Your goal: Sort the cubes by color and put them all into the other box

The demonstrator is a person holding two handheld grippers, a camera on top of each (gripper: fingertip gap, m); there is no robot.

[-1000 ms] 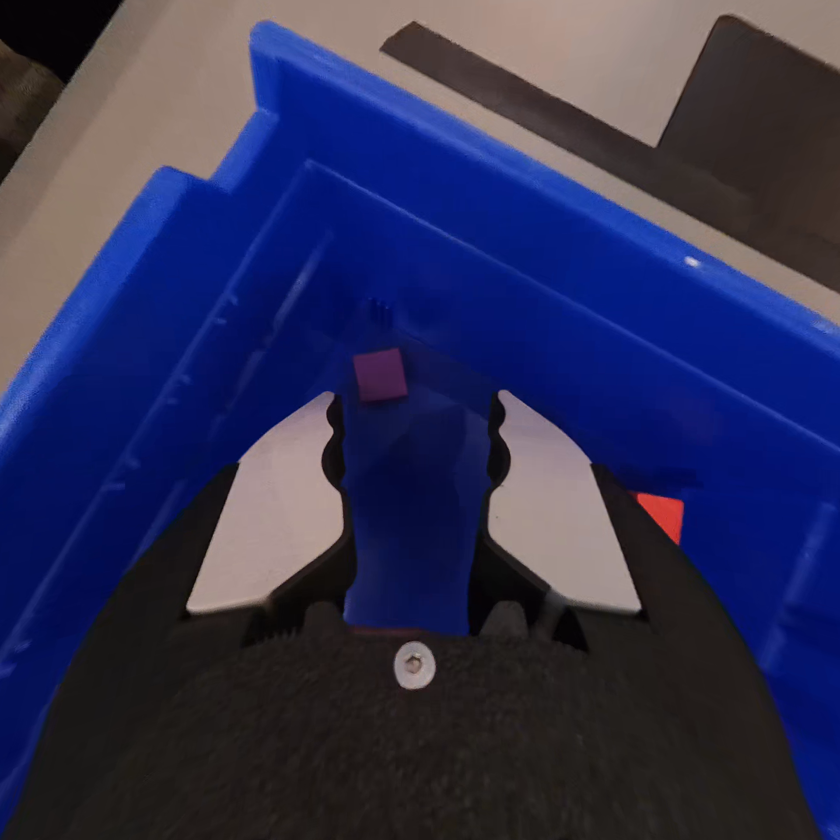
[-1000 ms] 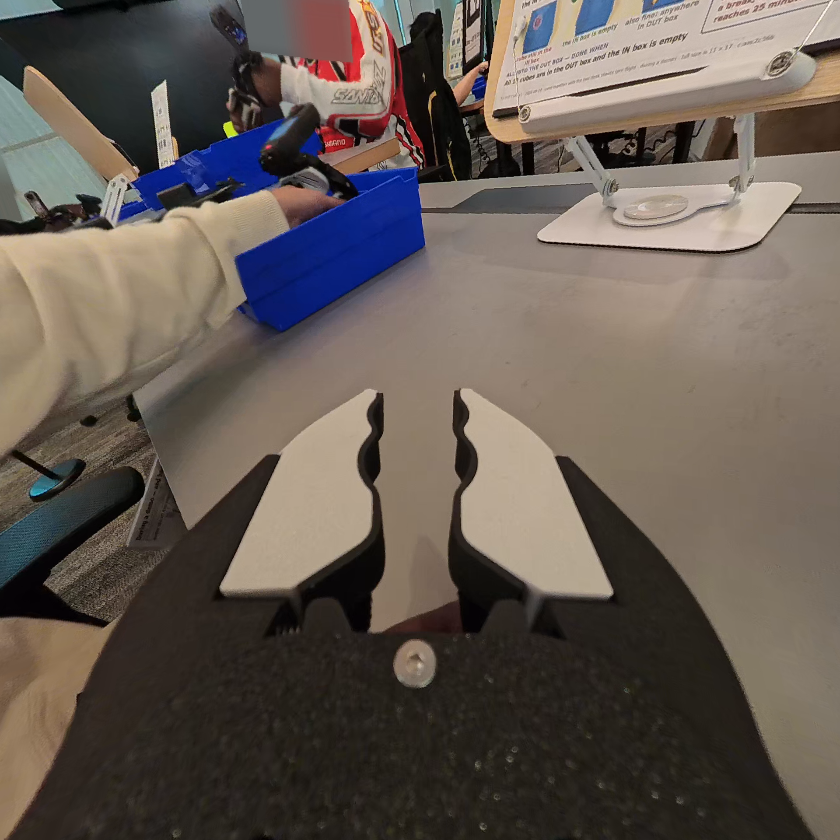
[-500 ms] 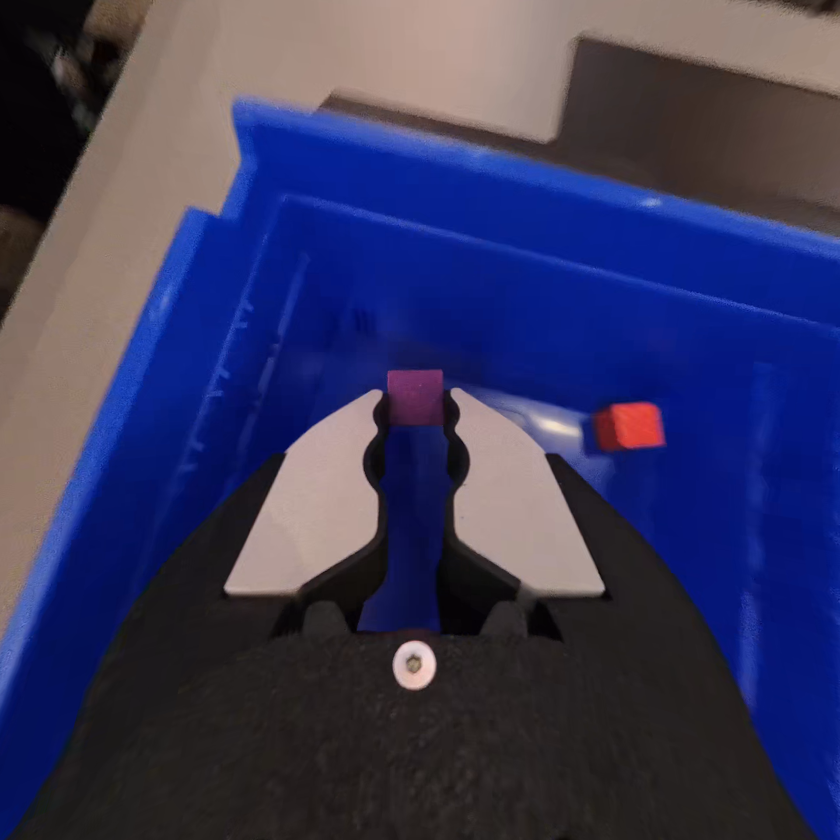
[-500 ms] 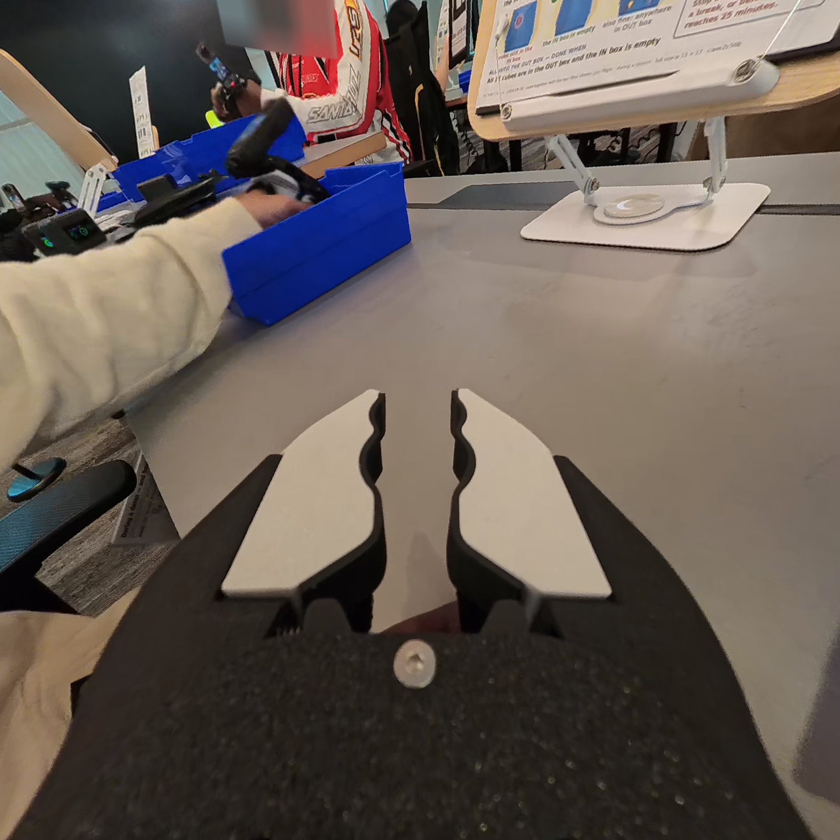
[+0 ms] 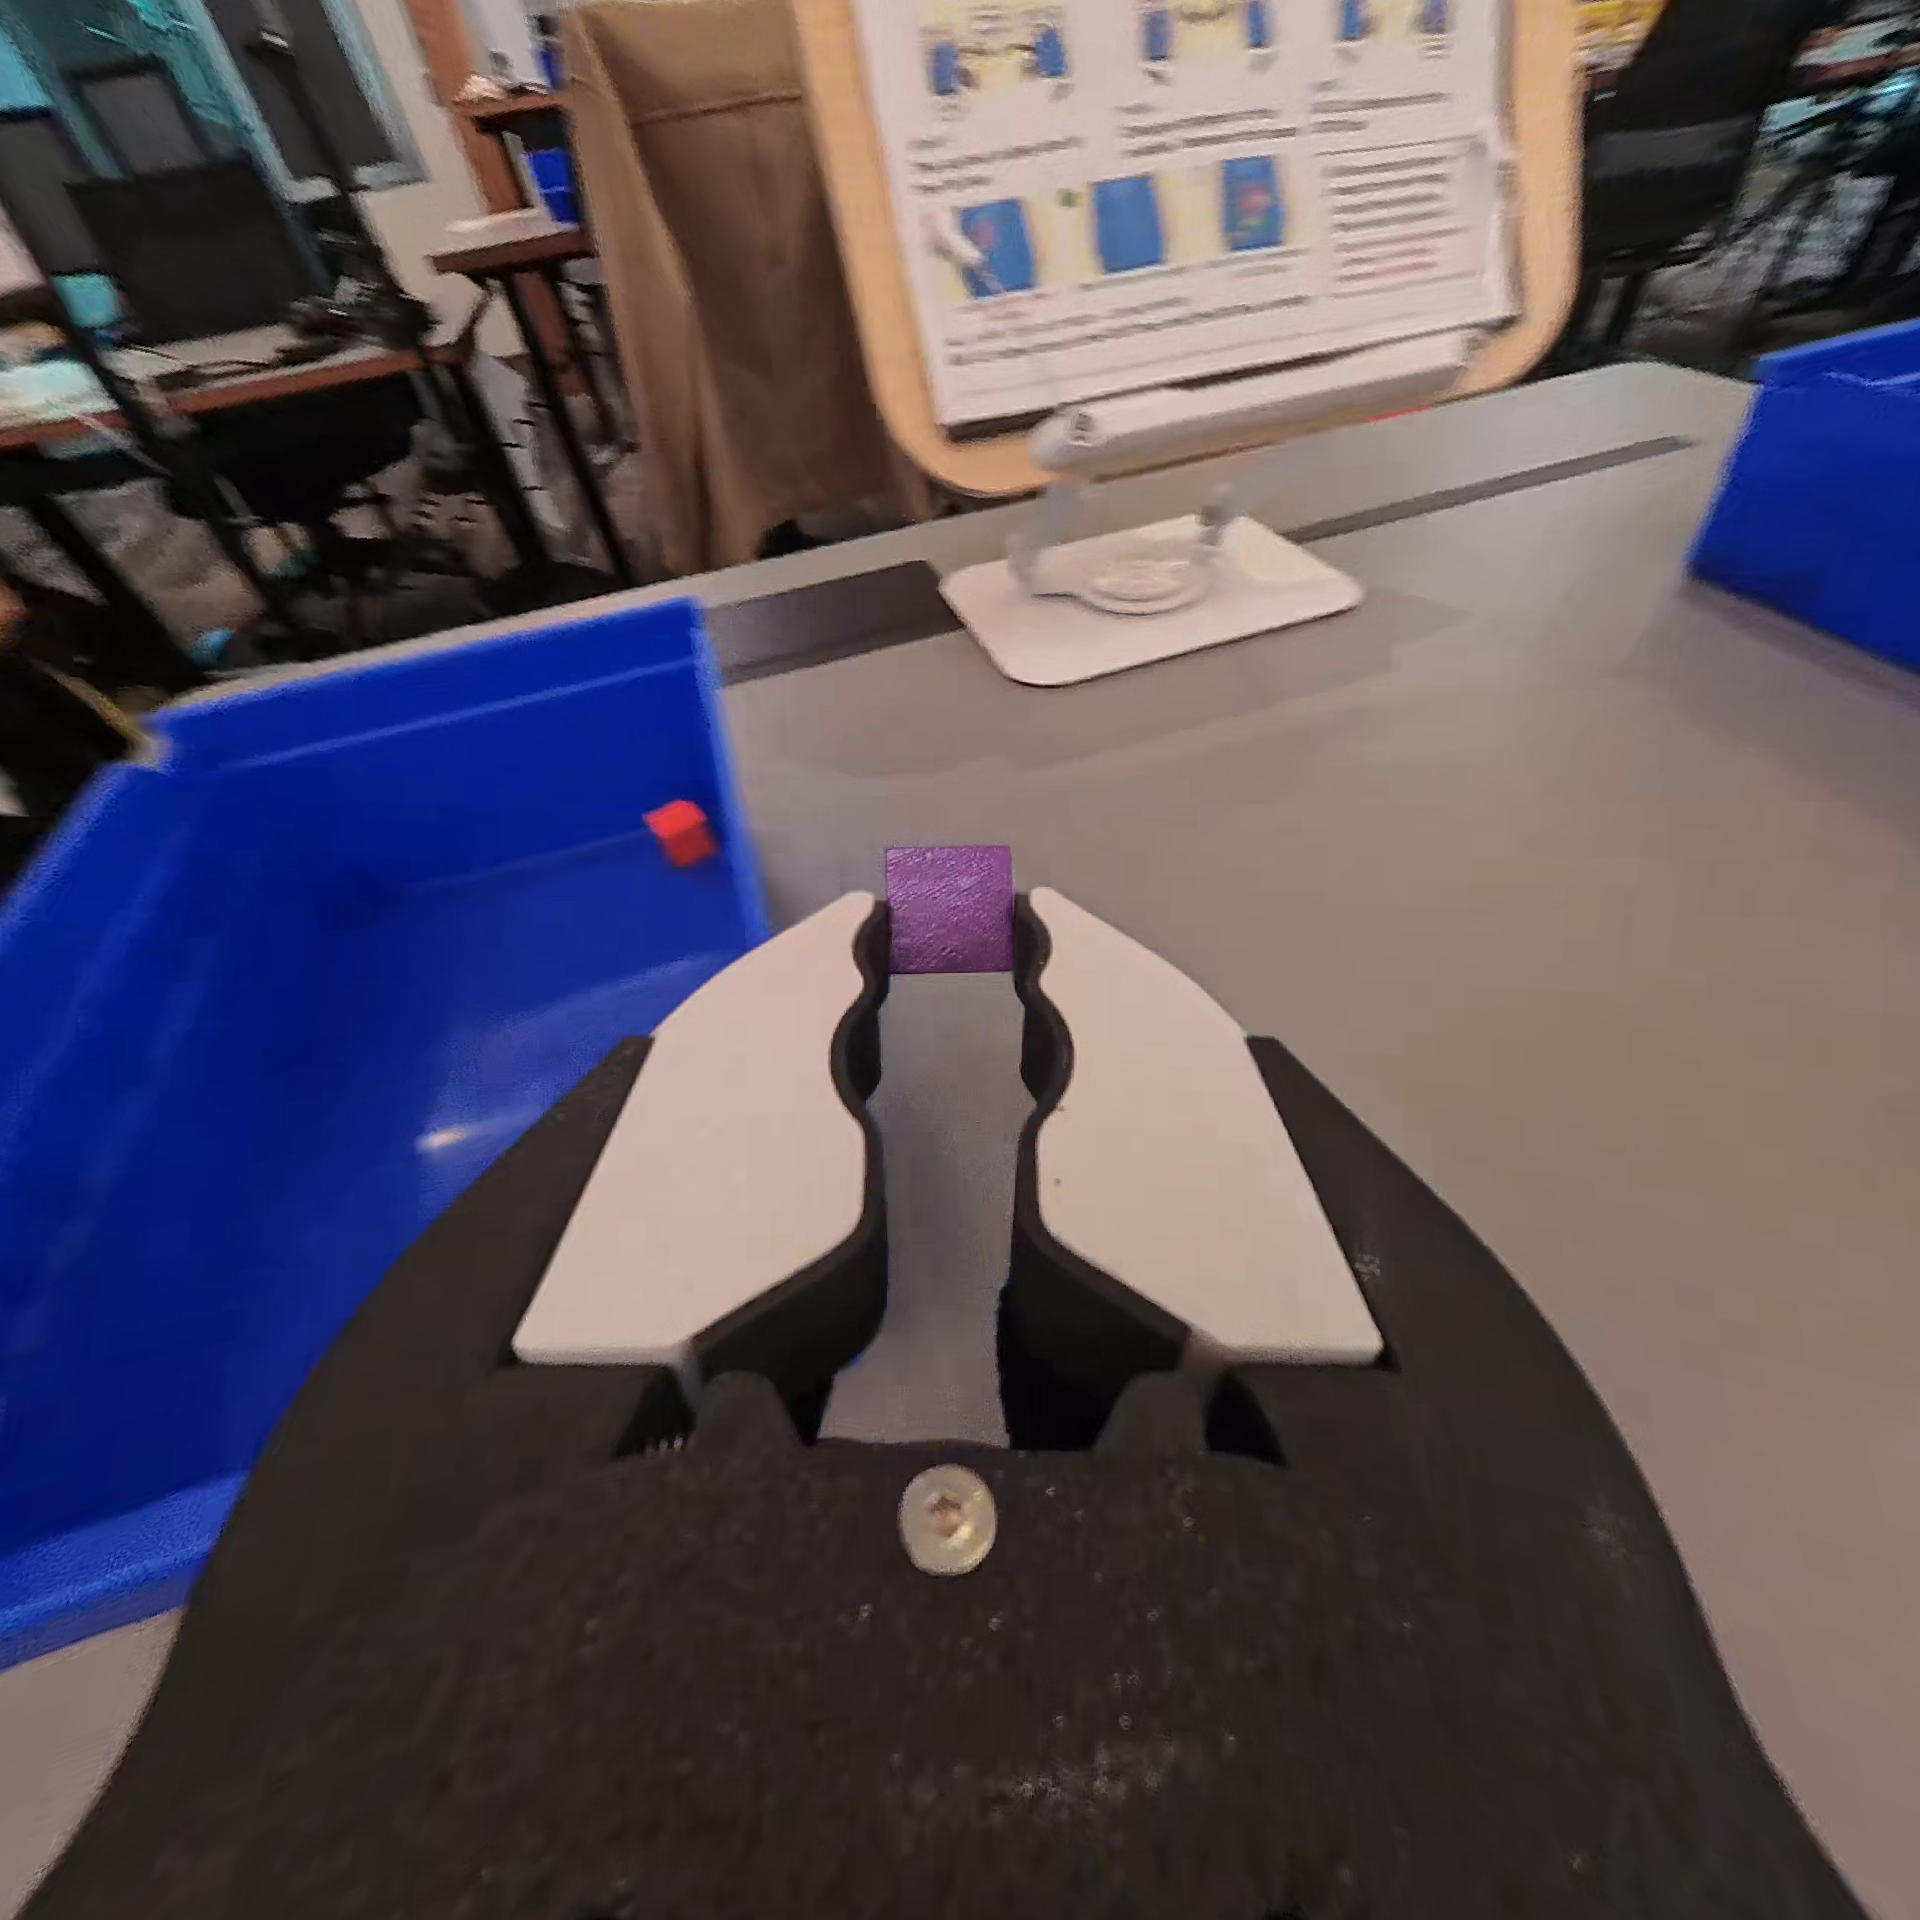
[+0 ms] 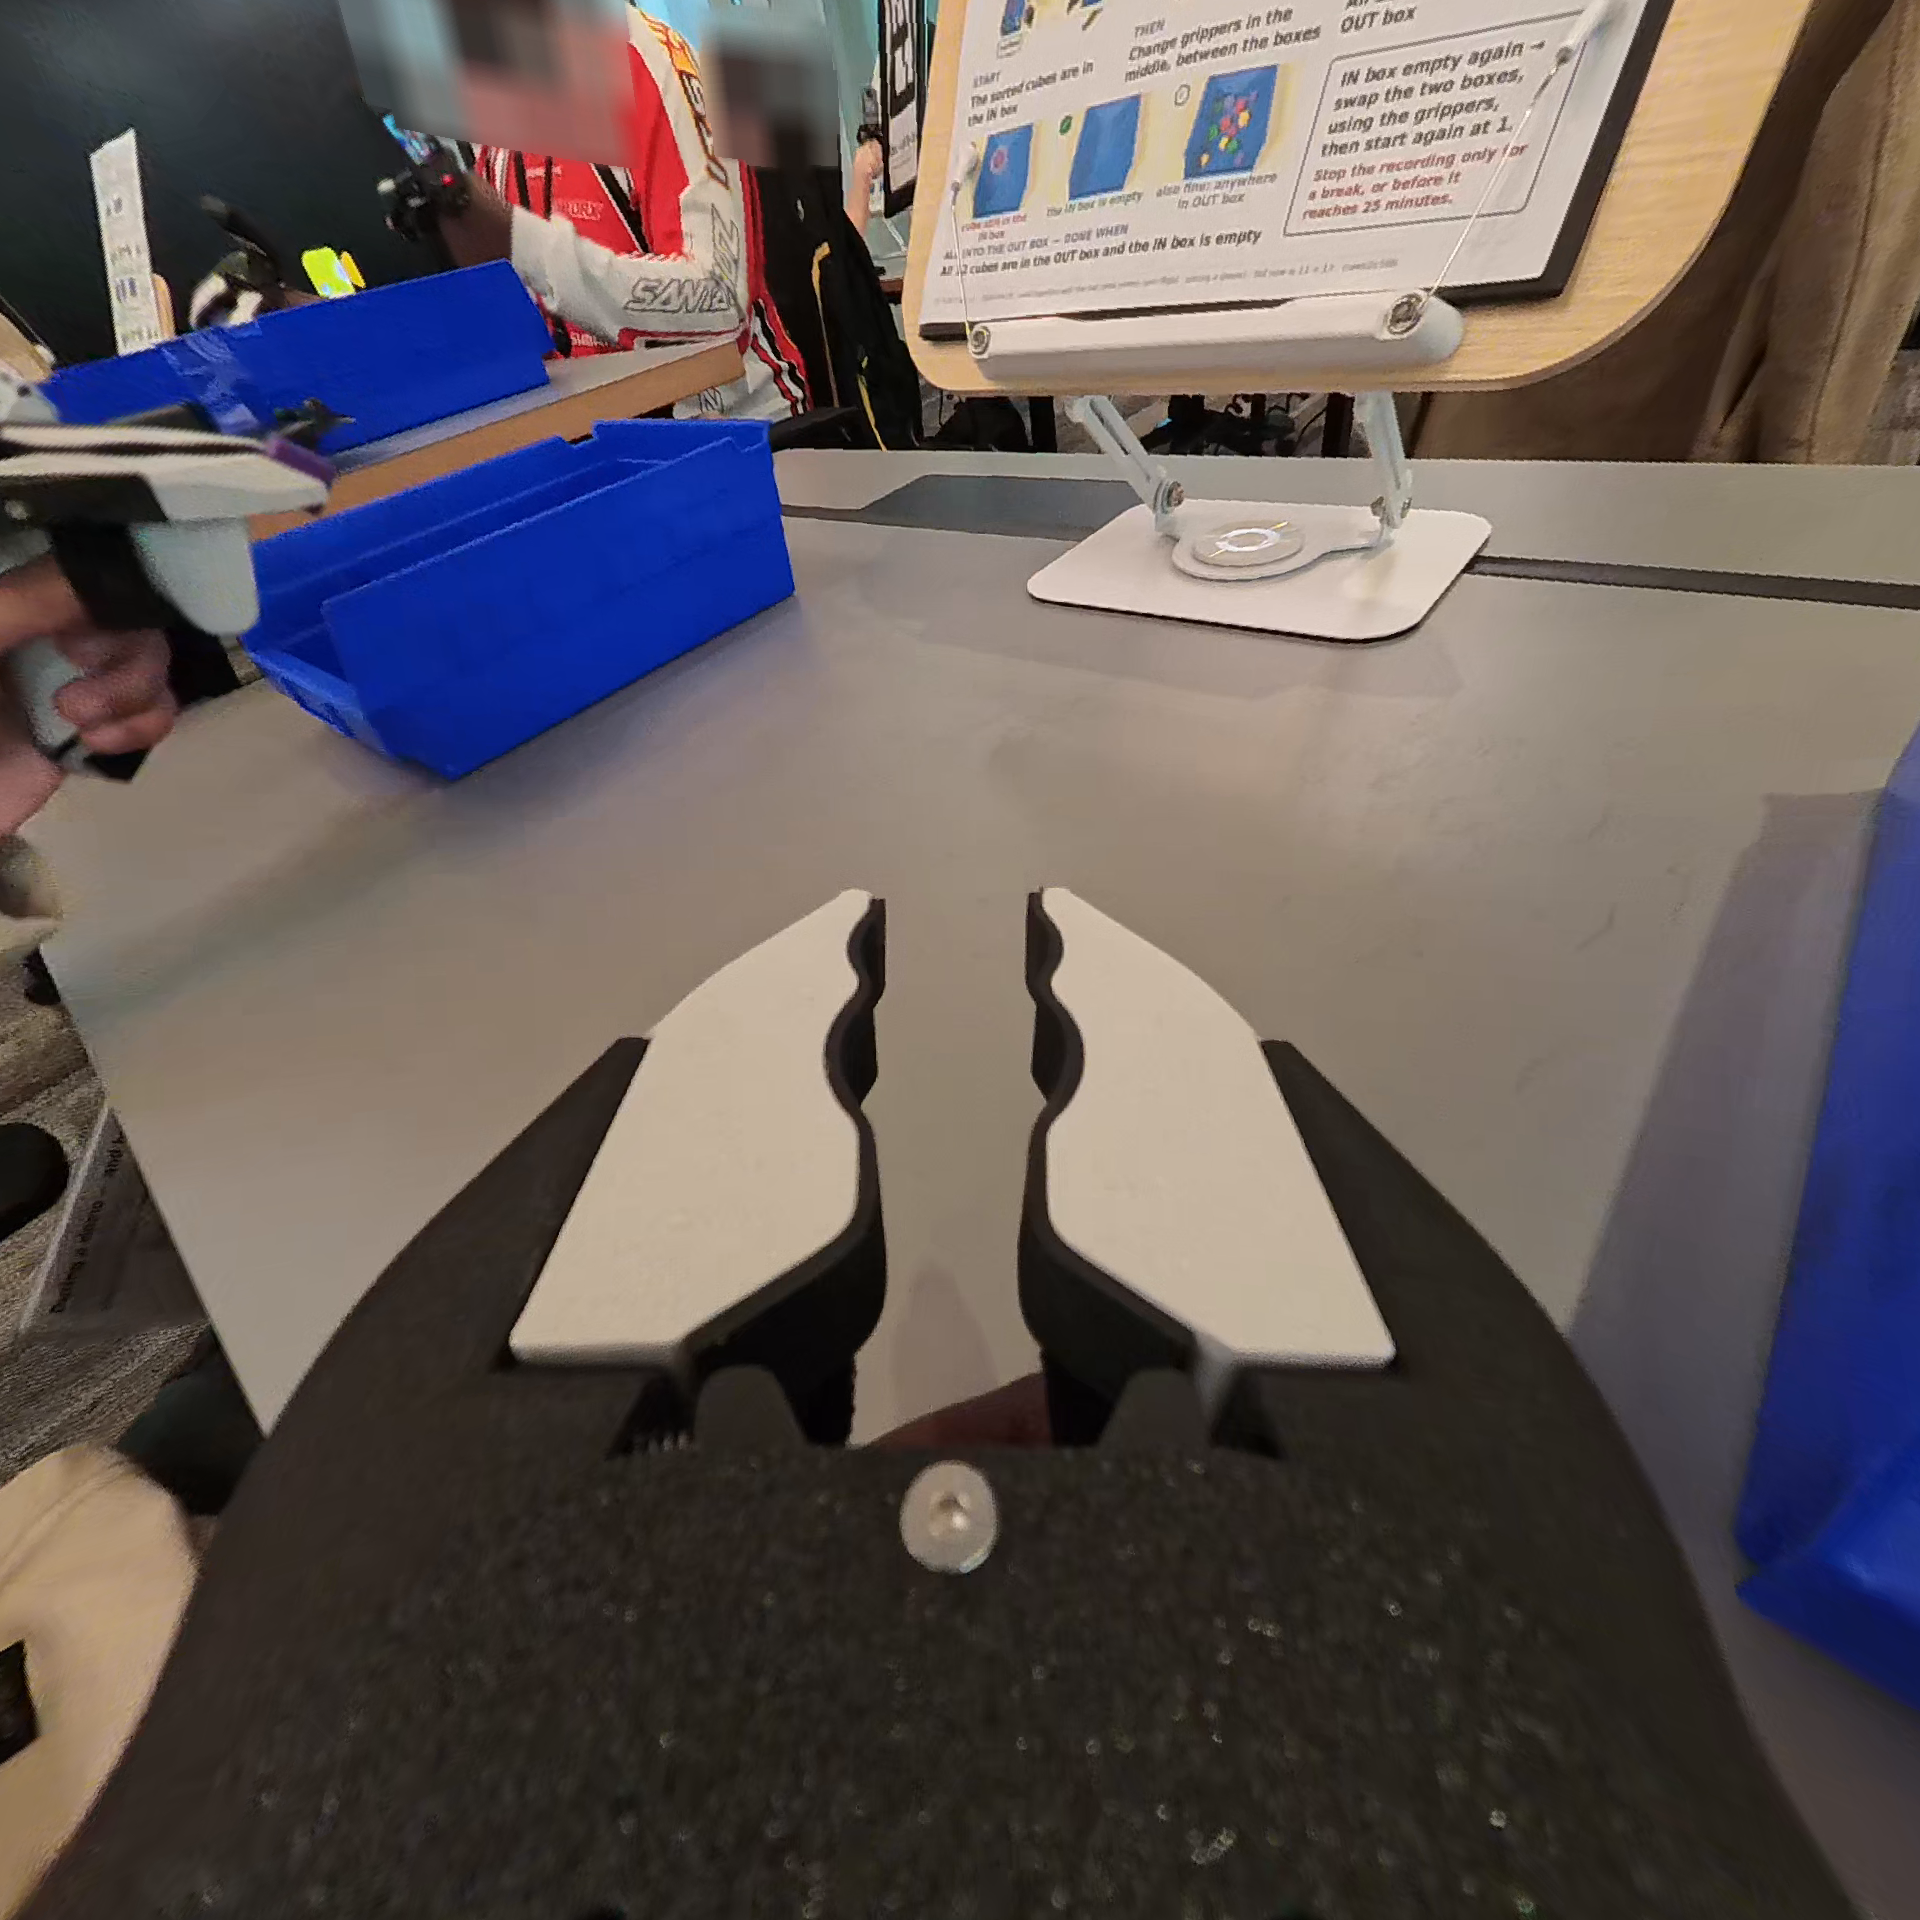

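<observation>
Grey table [image 5: 1455, 883] beyond box [image 5: 717, 727] rim; left tool [image 5: 949, 914] grips purple cube [image 5: 948, 909].

Printed instruction sheet [image 6: 1247, 145] on stand; lettering on a person's red-white jacket [image 6: 675, 249].

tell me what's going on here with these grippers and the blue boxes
A person is moving cubes from one blue box to another with two handheld grippers. The left gripper is shut on a purple cube, held above the grey table just outside the near blue box, where a red cube remains. The other blue box sits off to the right. The right gripper is open, holding nothing, over bare table.
</observation>
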